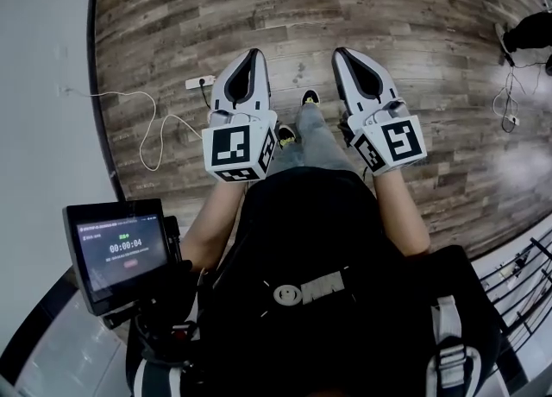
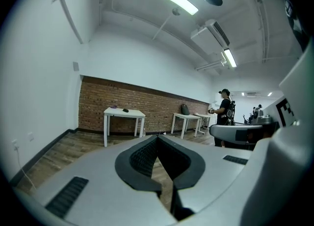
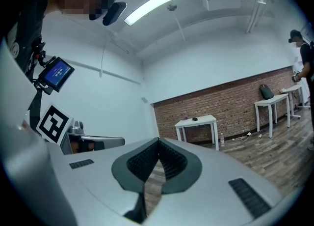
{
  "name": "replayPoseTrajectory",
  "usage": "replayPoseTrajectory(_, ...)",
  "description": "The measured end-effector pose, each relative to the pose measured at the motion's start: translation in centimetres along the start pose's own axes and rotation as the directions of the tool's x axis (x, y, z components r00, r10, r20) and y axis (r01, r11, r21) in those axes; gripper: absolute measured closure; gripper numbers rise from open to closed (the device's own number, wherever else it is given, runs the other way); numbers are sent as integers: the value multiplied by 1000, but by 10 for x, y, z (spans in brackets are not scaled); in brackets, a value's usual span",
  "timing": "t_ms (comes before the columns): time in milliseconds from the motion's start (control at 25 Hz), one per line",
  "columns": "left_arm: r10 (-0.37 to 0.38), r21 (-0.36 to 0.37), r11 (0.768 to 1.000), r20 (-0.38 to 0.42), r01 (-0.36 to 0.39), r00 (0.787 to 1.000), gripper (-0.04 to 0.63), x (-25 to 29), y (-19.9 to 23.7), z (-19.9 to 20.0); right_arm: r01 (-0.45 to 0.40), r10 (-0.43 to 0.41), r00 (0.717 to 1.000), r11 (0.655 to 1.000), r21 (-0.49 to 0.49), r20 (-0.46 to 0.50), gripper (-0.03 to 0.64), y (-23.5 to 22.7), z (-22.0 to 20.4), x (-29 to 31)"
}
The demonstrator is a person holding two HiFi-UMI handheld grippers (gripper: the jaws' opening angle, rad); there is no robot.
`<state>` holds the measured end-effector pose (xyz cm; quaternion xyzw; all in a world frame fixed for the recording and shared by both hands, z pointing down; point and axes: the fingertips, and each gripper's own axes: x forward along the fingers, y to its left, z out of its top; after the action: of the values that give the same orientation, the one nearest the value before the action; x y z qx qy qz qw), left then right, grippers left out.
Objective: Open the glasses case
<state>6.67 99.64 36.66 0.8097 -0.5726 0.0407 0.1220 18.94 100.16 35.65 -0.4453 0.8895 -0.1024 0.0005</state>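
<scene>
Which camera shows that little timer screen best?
The head view: the screen faces the camera, close, its timer digits legible. The right gripper view shows it small and tilted at upper left; the left gripper view misses it.

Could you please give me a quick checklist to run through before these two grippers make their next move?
1. White left gripper empty, jaws together: ok.
2. White right gripper empty, jaws together: ok.
3. Glasses case identified: cannot tell; only a small dark object lies on the far white table.
4. Table within reach: not ok; both grippers hang over the brown wooden plank floor.
5. Way ahead clear: cannot tell; a thin white cable lies on the floor at left.
</scene>
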Motion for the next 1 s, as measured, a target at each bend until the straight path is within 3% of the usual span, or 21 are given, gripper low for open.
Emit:
replayPoseTrajectory(640,43,55,998,-33,-41,999,597,136,-7,25,-29,30,999,998,56,-17,611,-122,11,74)
replayPoseTrajectory(1000,60,78,995,-50,-56,997,597,164,6,34,-46,46,999,996,79,-1,611,-140,22,105)
